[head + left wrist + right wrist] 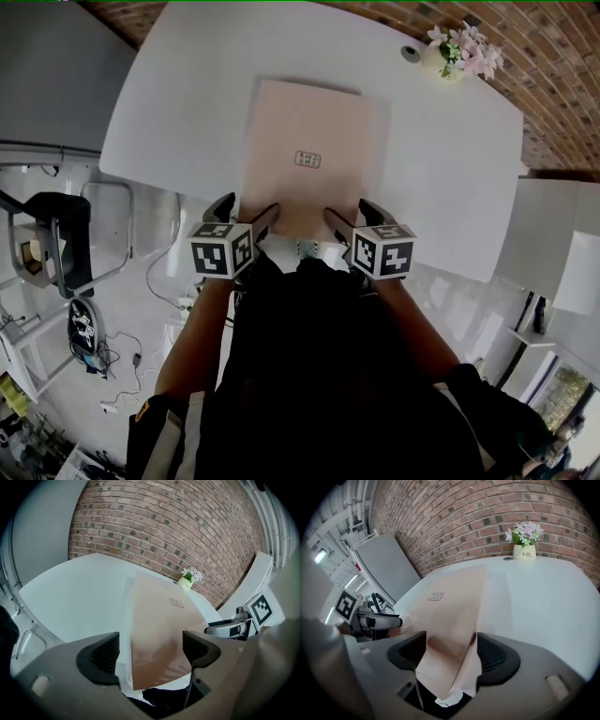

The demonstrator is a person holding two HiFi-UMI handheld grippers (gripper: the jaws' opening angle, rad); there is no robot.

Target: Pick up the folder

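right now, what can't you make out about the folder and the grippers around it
- Print on the label of the folder: too small in every view.
- Folder's near edge: in the head view it is hidden behind the left gripper, the right gripper and the person's dark clothing.
- Anything inside the folder: its cover hides it in all views.
- Near edge of the table: the head view shows the person's body in front of it.

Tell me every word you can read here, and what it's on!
"Life": on the flower pot.
Label on the folder: too blurred to read.
Marker cubes: only black-and-white squares, no words.
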